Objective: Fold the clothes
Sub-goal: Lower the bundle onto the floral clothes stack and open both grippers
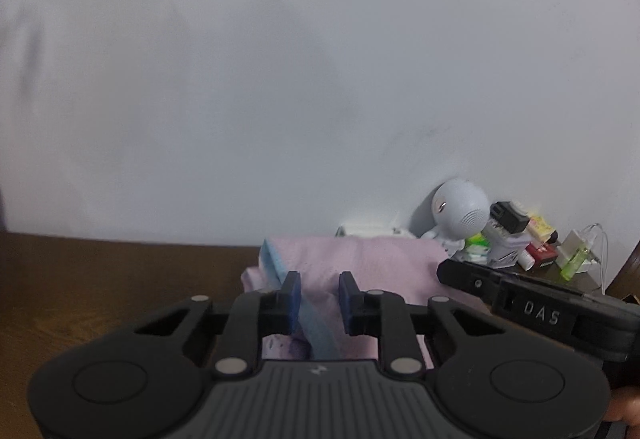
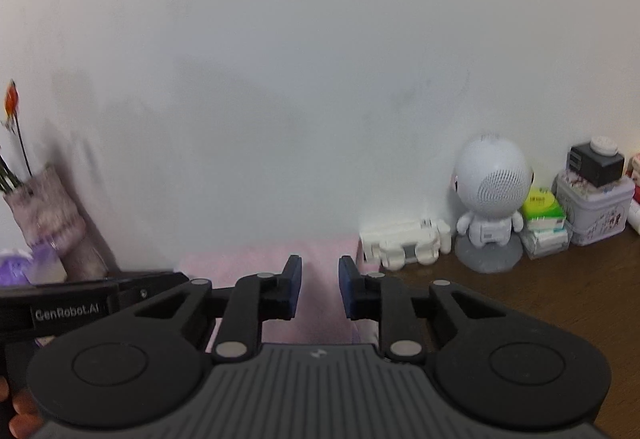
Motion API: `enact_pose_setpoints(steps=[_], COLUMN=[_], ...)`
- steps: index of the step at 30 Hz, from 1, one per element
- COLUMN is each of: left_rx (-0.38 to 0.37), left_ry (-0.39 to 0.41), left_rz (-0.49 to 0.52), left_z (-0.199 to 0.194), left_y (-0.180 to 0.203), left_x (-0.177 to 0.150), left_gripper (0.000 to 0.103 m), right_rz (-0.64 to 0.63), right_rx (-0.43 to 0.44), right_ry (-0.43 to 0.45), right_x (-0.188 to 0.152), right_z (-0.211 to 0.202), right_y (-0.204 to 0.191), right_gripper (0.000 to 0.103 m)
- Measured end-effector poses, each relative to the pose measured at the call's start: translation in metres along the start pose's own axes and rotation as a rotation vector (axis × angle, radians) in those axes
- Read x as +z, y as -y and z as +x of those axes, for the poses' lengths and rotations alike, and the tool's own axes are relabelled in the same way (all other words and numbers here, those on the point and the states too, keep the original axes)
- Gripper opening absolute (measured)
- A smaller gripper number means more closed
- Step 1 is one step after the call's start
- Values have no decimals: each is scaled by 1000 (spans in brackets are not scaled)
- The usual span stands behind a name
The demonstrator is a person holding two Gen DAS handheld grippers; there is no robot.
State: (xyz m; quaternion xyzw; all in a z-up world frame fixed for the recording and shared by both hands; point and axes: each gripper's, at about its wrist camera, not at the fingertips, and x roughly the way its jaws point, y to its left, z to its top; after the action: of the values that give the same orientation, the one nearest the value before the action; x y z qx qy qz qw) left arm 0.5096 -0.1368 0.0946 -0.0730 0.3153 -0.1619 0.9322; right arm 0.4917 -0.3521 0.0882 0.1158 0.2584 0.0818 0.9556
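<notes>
A pink garment (image 1: 380,263) with a light blue band (image 1: 276,263) lies folded on the brown wooden table (image 1: 100,279), close to the white wall. My left gripper (image 1: 319,281) hovers over its near part. Its blue pads stand apart, and the blue band runs beneath the gap without being pinched. In the right wrist view the pink garment (image 2: 248,259) lies under and beyond my right gripper (image 2: 319,267), whose pads are also apart with nothing pressed between them. Each gripper's black body shows at the edge of the other's view.
Against the wall on the right stand a white robot figurine (image 2: 490,183), a white block toy (image 2: 404,245), tissue packs (image 2: 544,211) and a tin box (image 2: 596,211). A knit-covered vase (image 2: 52,215) with stems stands on the left. Bare table (image 2: 540,291) lies right of the garment.
</notes>
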Motion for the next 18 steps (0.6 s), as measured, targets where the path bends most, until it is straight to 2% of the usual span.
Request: enact_pose_setpoints(steps=[4, 9, 11, 14, 18], left_rx=[-27, -131, -117, -71, -78], left_ry=[-8, 15, -11, -46, -33], left_rz=[-20, -16, 34, 89, 82], left_z=[-2, -34, -33, -22, -20], left_y=[-6, -4, 4, 12, 11], left_x=[1, 1, -5, -13, -8], left_gripper=[20, 21, 21, 21, 22], right_rz=[3, -4, -34, -71, -78], right_rx=[-3, 51, 59, 25, 7], right_ry=[-30, 25, 31, -6, -26], right_x=[-10, -5, -6, -14, -16], right_z=[9, -16, -24, -18, -9], right_y=[5, 3, -2, -7, -7], right_gripper=[21, 21, 21, 22, 22])
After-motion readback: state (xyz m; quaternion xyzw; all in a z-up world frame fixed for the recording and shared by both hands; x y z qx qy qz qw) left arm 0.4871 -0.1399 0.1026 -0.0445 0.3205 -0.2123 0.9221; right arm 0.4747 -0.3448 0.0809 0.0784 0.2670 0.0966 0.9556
